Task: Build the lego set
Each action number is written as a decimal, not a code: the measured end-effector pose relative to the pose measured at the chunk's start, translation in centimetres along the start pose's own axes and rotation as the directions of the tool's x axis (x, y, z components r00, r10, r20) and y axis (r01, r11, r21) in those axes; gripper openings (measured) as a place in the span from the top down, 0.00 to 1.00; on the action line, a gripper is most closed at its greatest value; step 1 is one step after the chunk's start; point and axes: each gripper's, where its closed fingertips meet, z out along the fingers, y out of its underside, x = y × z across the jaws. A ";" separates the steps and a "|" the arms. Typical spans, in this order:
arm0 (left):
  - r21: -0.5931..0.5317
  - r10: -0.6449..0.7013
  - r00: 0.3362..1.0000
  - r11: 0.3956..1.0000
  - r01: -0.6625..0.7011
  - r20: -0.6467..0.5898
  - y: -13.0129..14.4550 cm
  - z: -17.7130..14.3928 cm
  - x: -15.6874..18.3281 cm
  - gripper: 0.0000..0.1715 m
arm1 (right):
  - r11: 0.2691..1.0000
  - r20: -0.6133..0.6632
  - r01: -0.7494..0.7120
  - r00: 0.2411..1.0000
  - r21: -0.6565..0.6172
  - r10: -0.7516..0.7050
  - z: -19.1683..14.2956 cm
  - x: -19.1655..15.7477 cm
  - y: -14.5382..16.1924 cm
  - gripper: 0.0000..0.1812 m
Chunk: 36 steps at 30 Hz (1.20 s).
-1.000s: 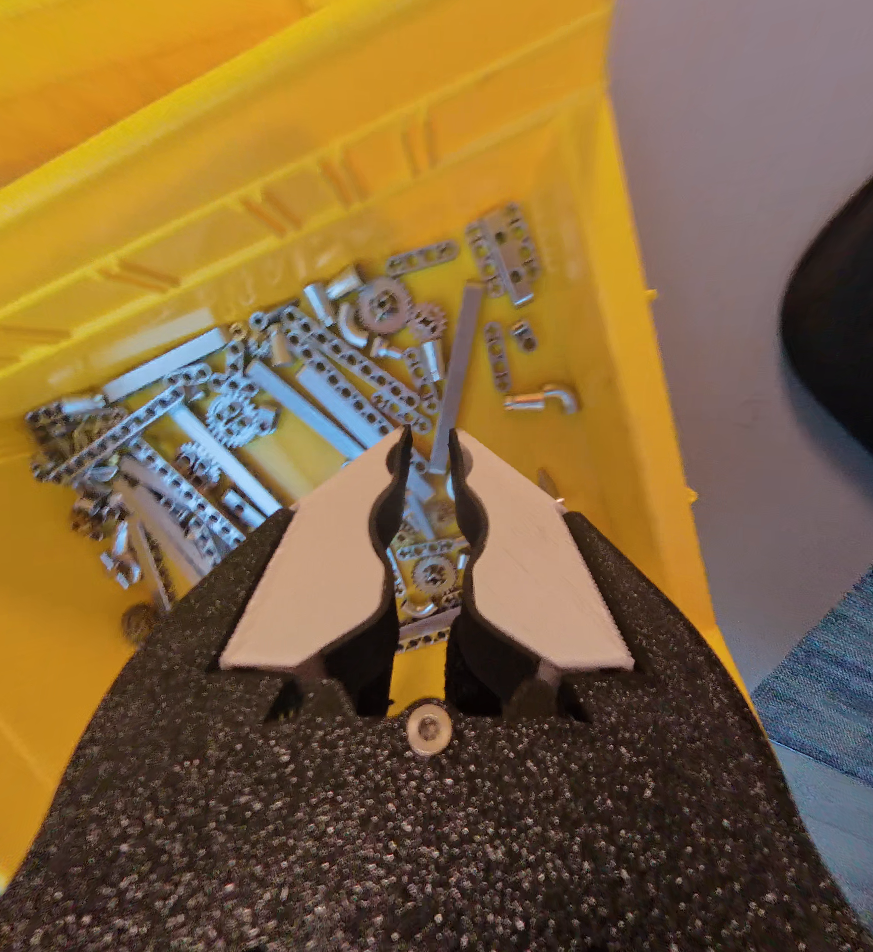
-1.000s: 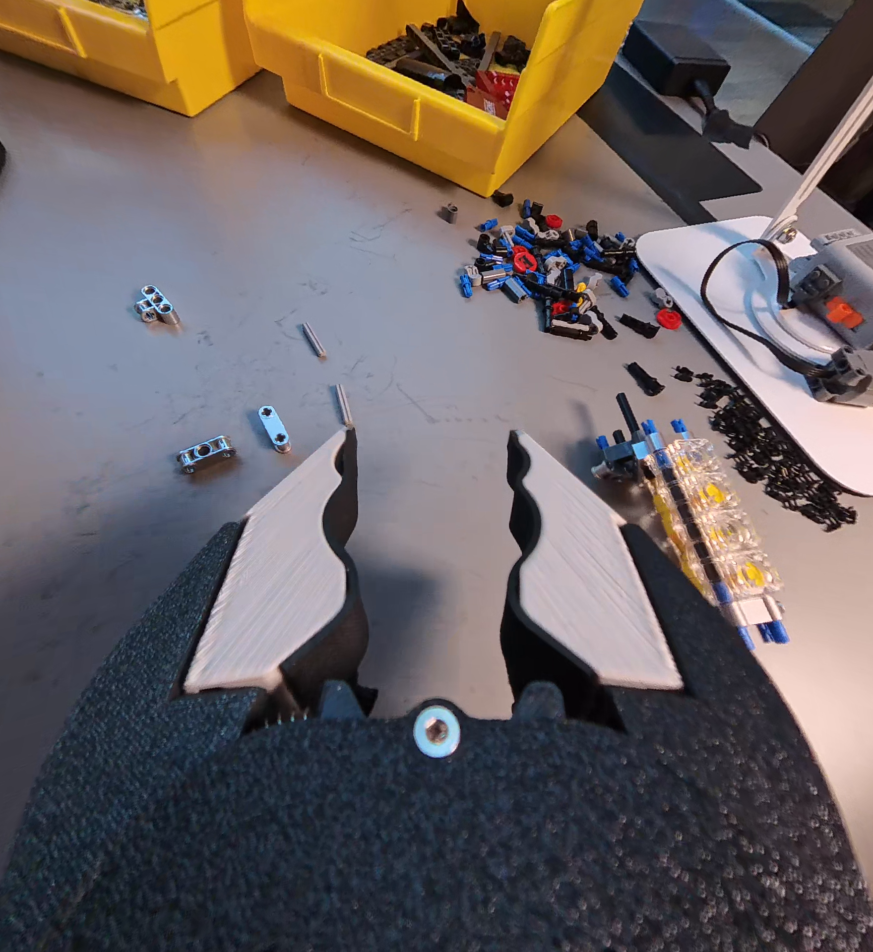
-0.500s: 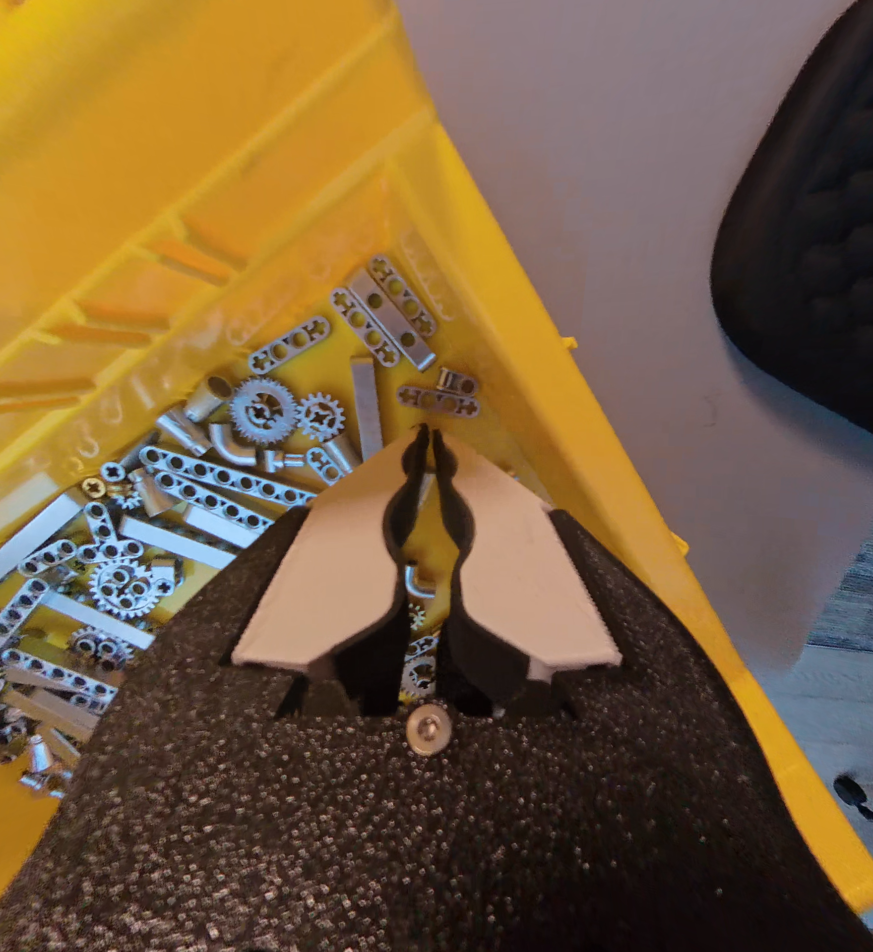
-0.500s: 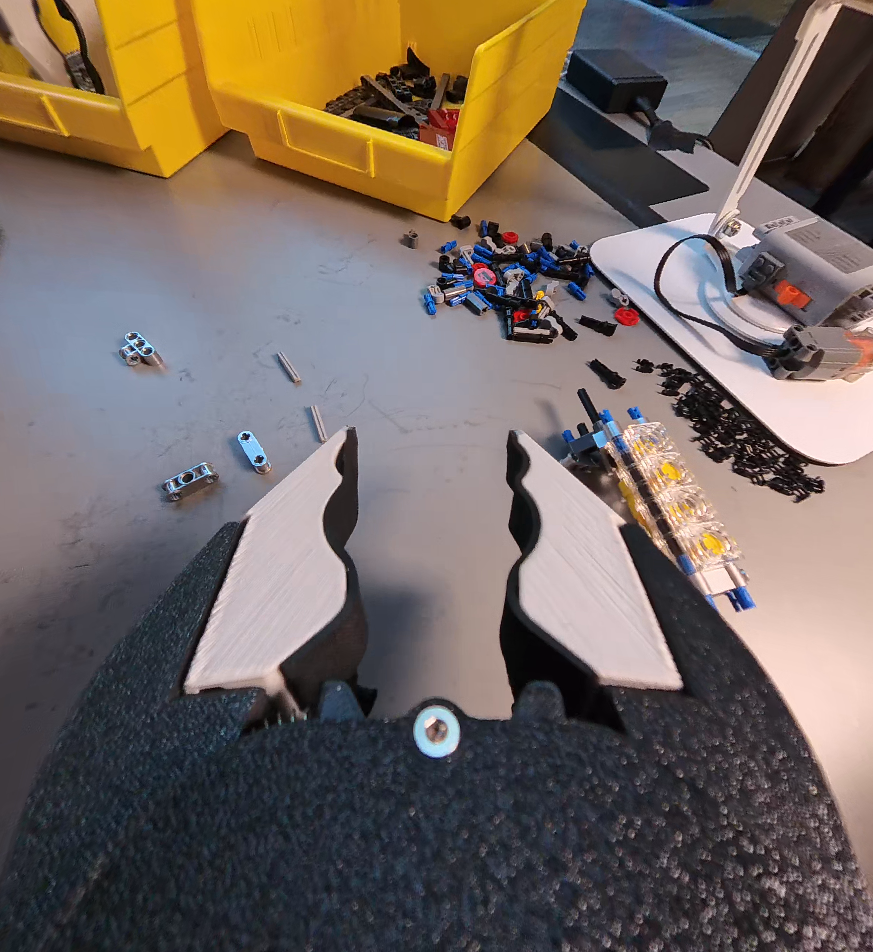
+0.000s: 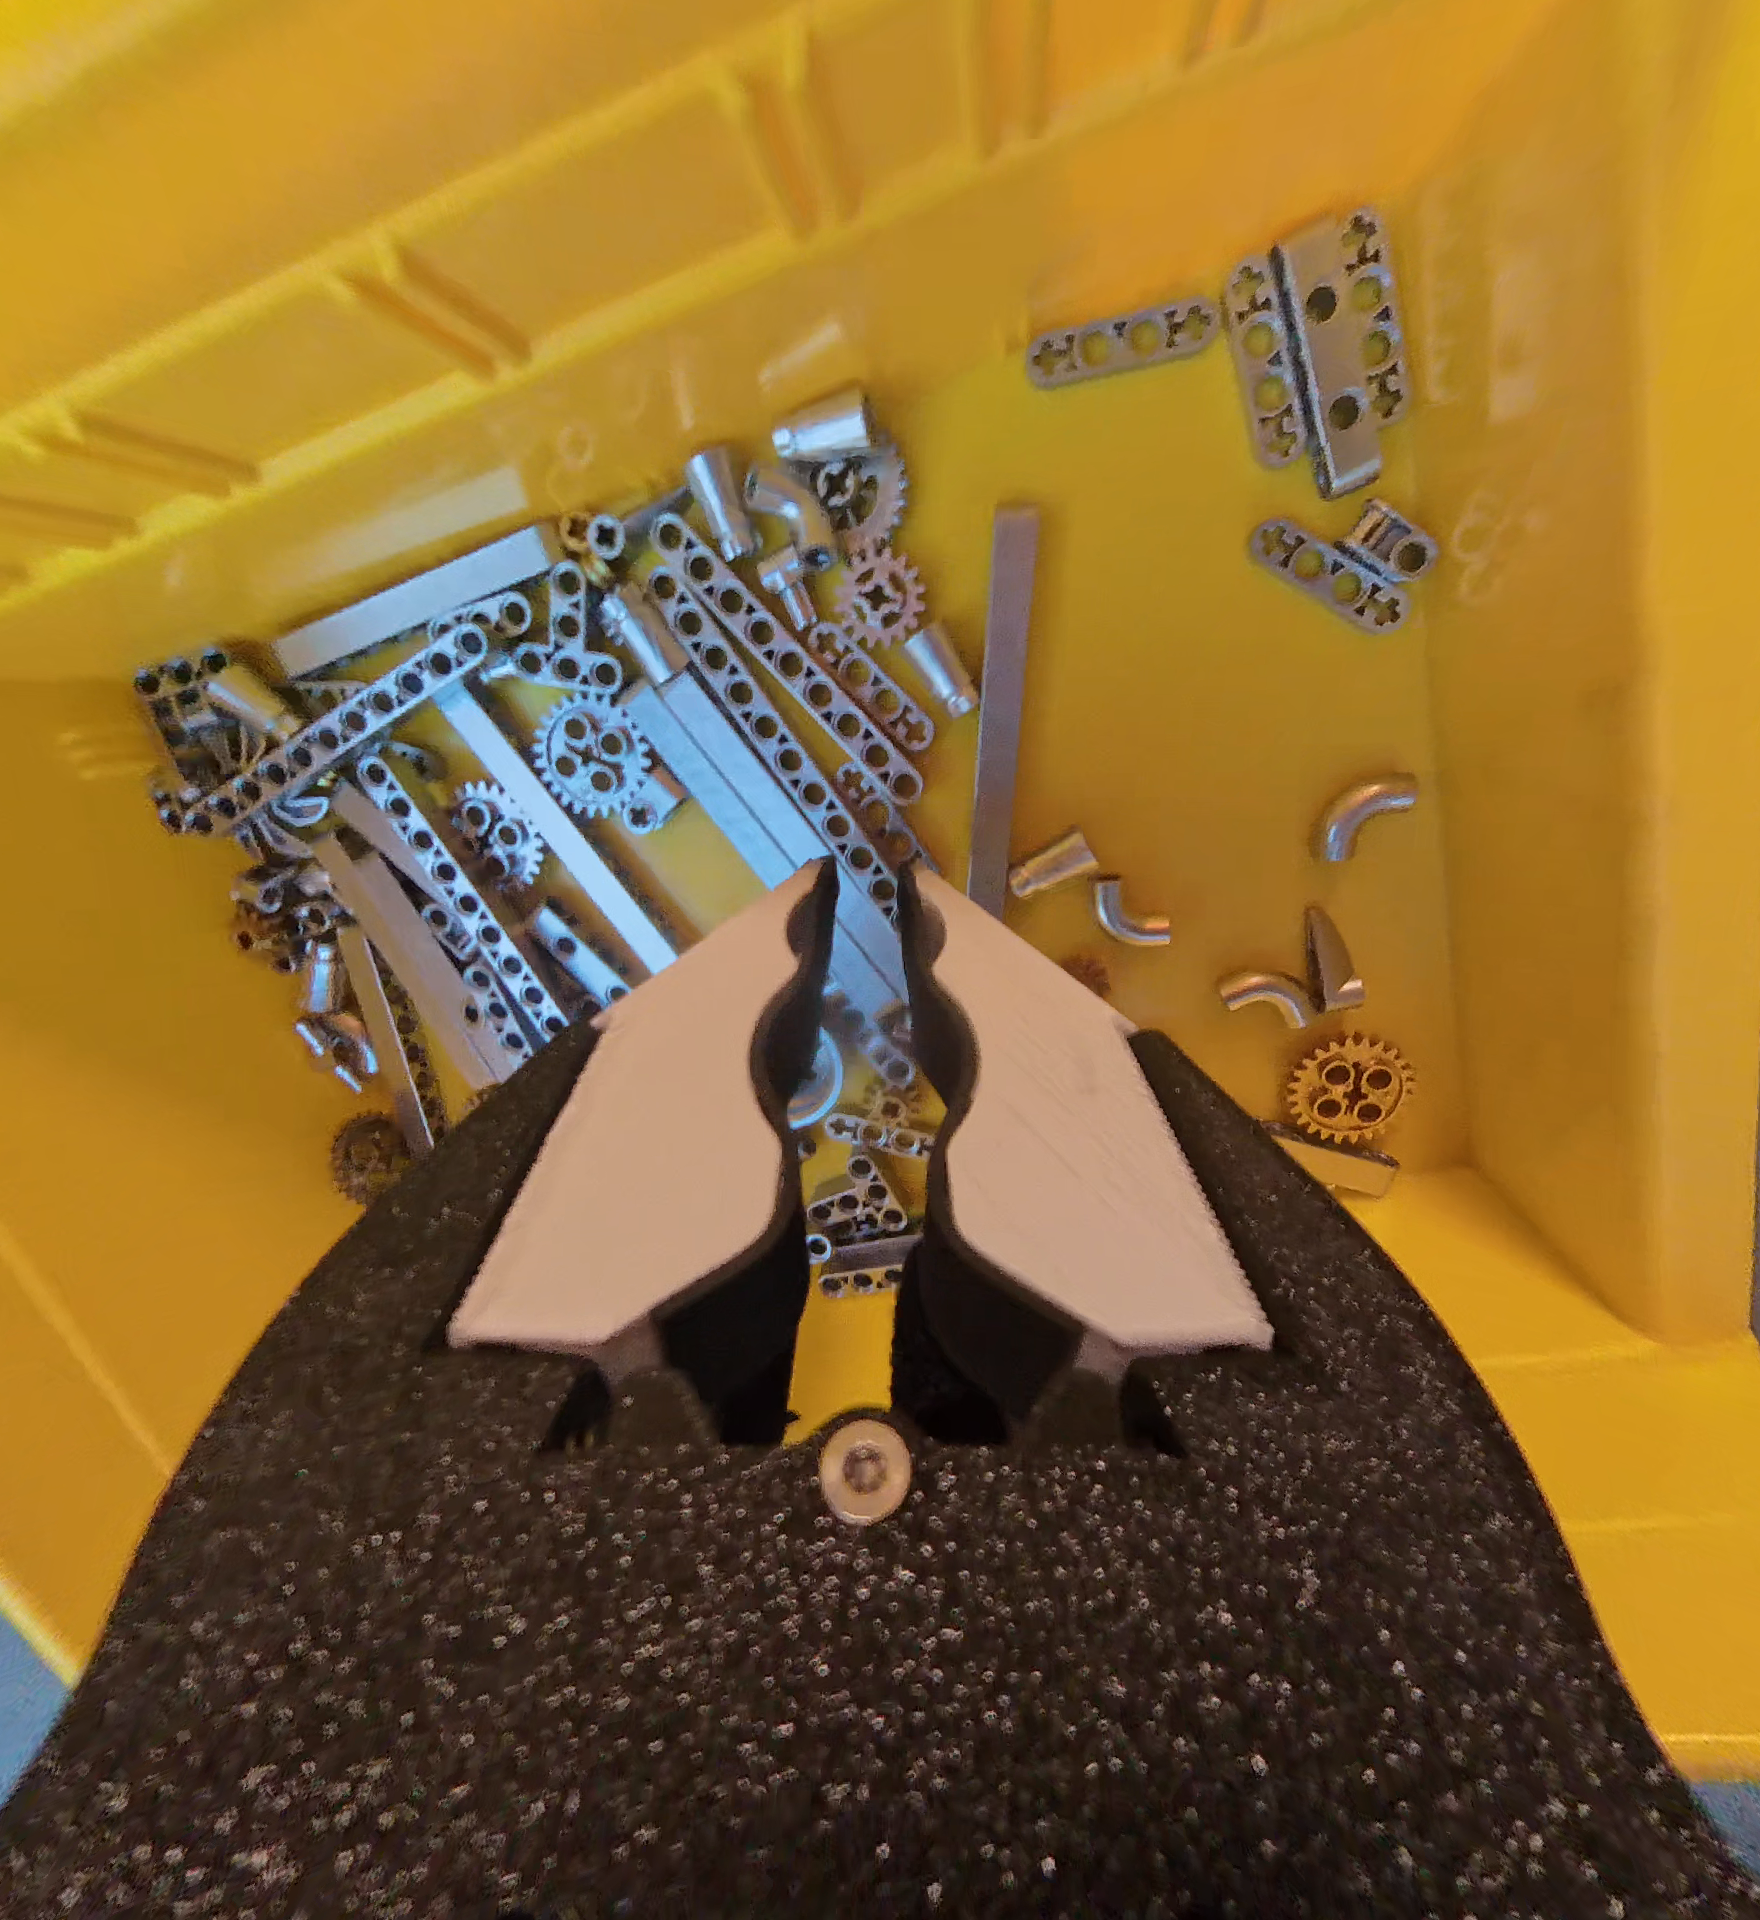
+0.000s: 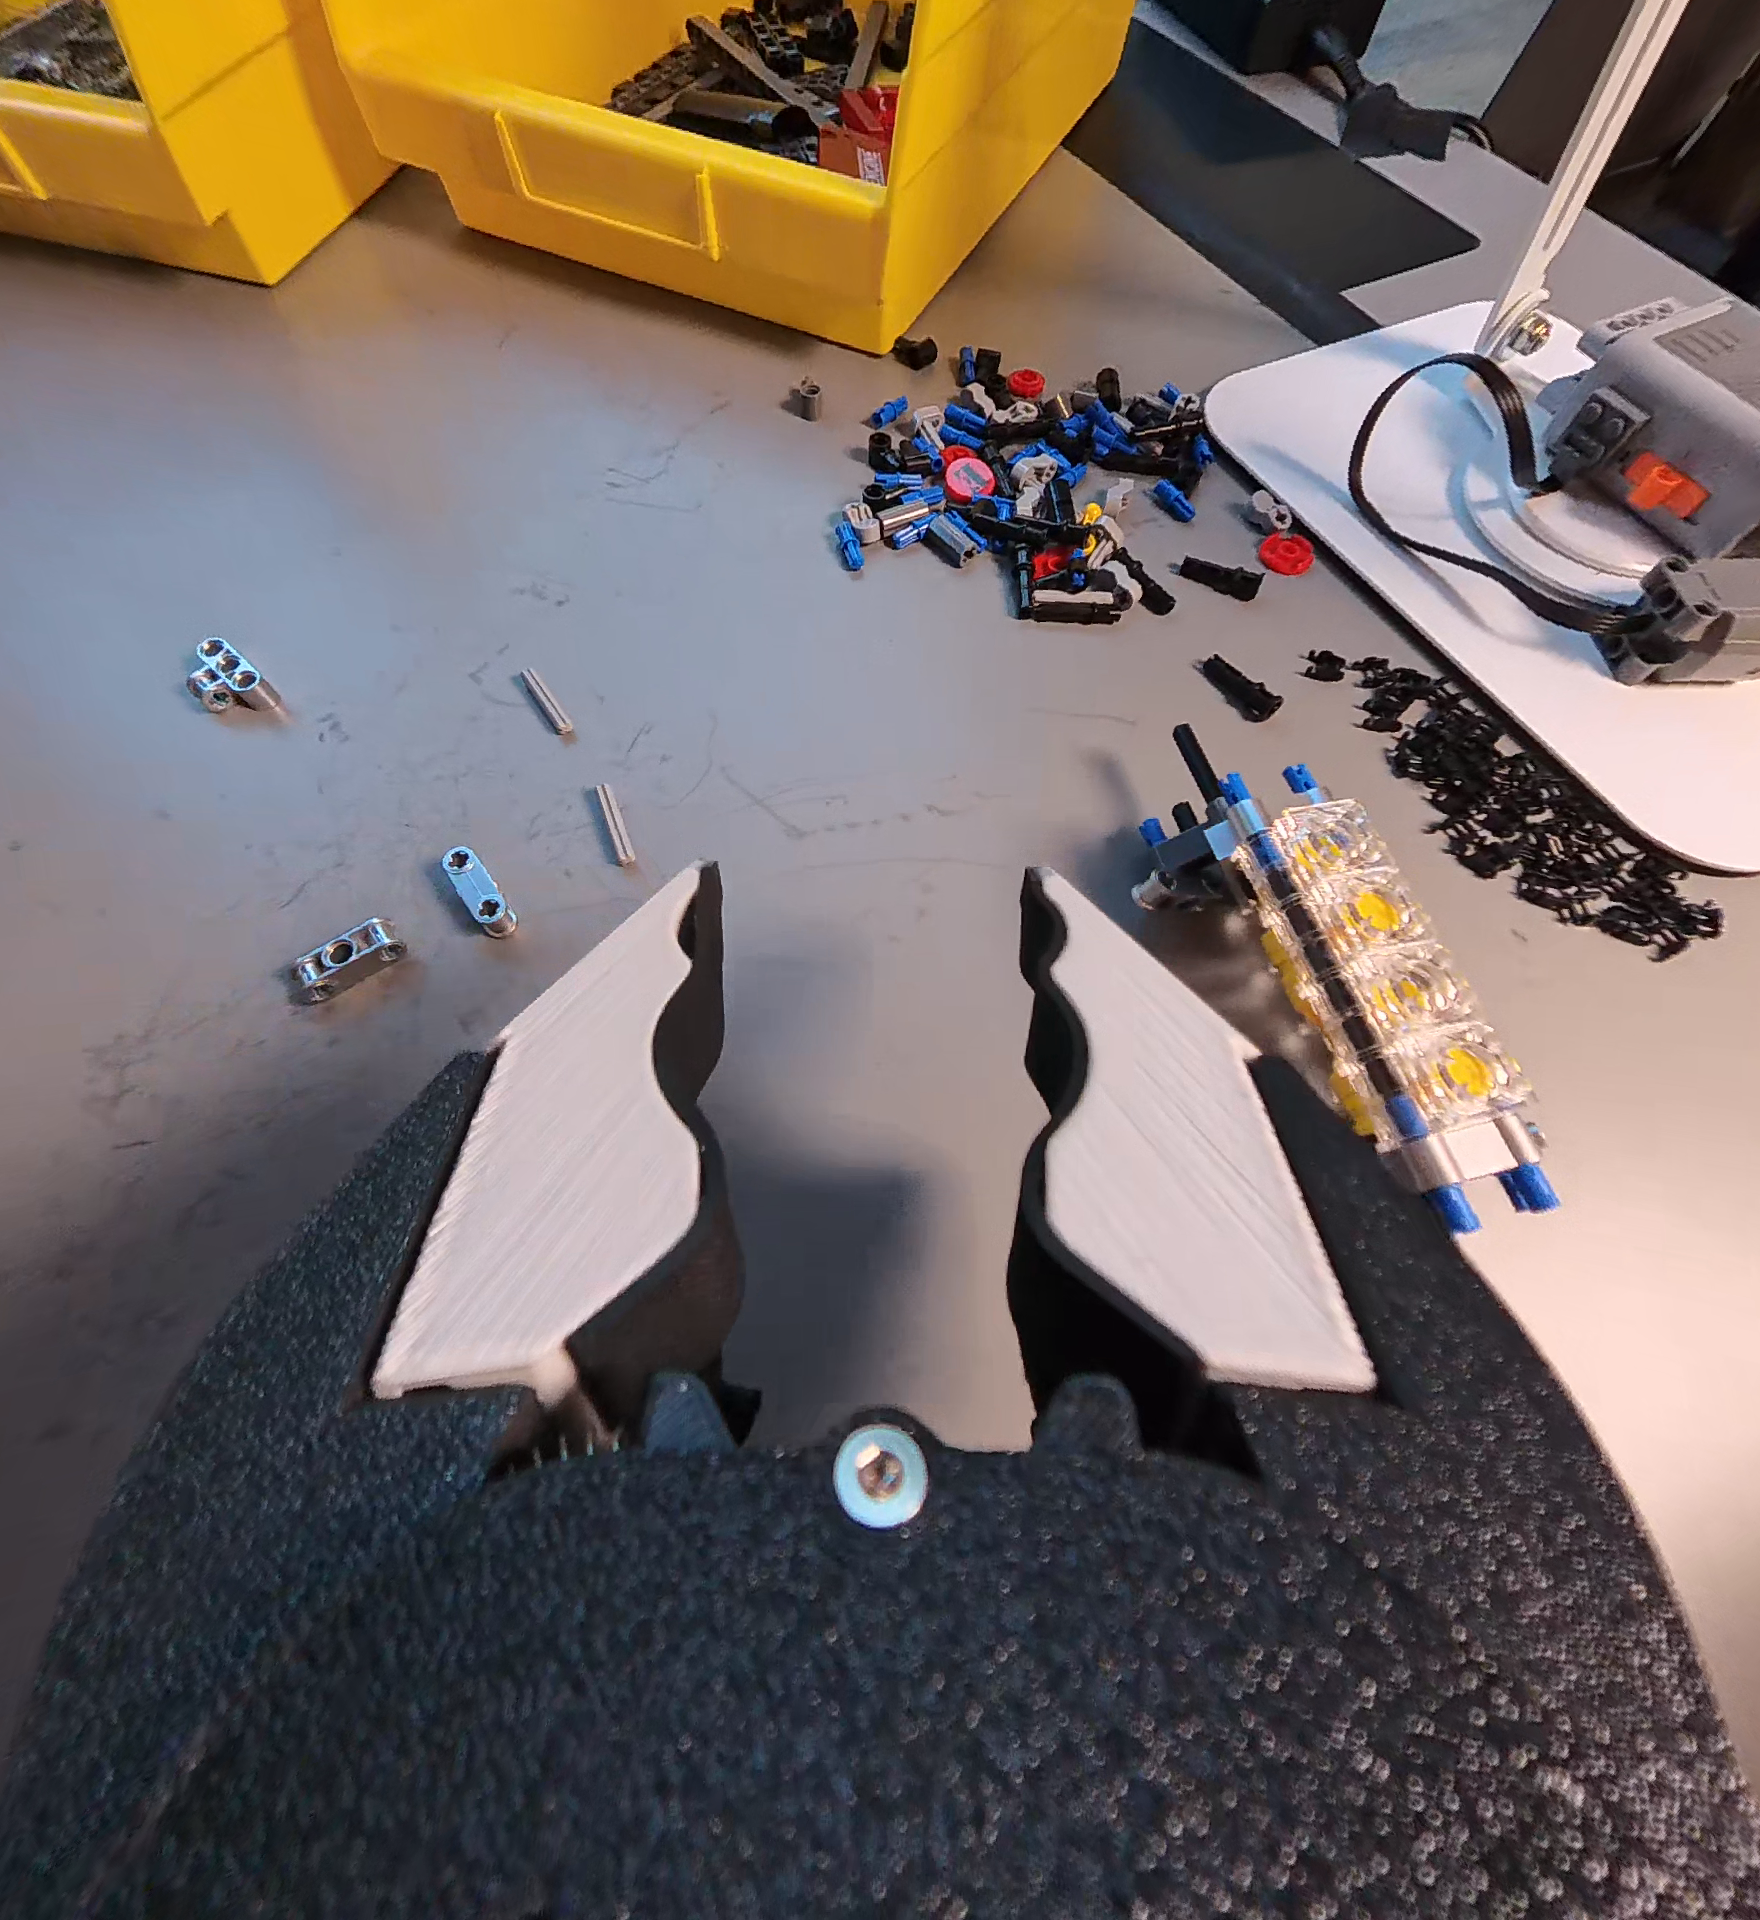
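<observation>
My left gripper (image 5: 865, 883) hangs inside a yellow bin (image 5: 1582, 1039), over a heap of silver beams, gears and strips (image 5: 647, 748). Its jaws stand a narrow slit apart, and I see no part pressed between the pads; the beams show through the slit below. Small silver elbow pieces (image 5: 1364, 810) and a gold gear (image 5: 1352, 1089) lie to the right of it. My right gripper (image 6: 871, 883) is open and empty above a grey table (image 6: 855, 727). A clear and yellow block assembly with blue pins (image 6: 1375, 987) lies just right of its right finger (image 6: 1167, 1091).
On the table lie small silver connectors (image 6: 476, 888), (image 6: 346, 956), (image 6: 227, 675) and two grey axles (image 6: 614, 823). Farther off are a heap of blue, black and red pins (image 6: 1021, 488), black chain links (image 6: 1541, 821), two yellow bins (image 6: 710, 208) and a white base with a grey motor unit (image 6: 1686, 436). About 50 cm separates my left fingertips from my right. The right gripper is farther from the gold gear (image 5: 1352, 1089), some 50 cm, than the left, some 10 cm.
My left gripper closed almost fully half a second ago with nothing seen between its pads, then opened a slit again as it shifted over the bin's parts. The right gripper stayed open and moved slightly.
</observation>
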 end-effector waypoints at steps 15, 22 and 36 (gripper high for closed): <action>-0.119 -0.244 0.964 0.959 0.256 0.102 6.1 -2.3 -4.8 0.87 | 1.000 -0.010 0.001 1.000 -0.004 -0.001 -0.1 0.1 0.2 0.69; -0.238 -0.302 0.952 0.922 0.304 0.044 7.5 -1.5 -4.6 0.87 | 0.996 -0.019 0.031 0.999 0.079 -0.030 -1.2 -0.2 -0.9 0.70; -0.326 -0.427 0.904 0.859 0.395 -0.028 8.1 0.1 -4.7 0.85 | 0.974 0.011 0.093 0.995 0.208 -0.098 -3.1 -1.7 -2.2 0.70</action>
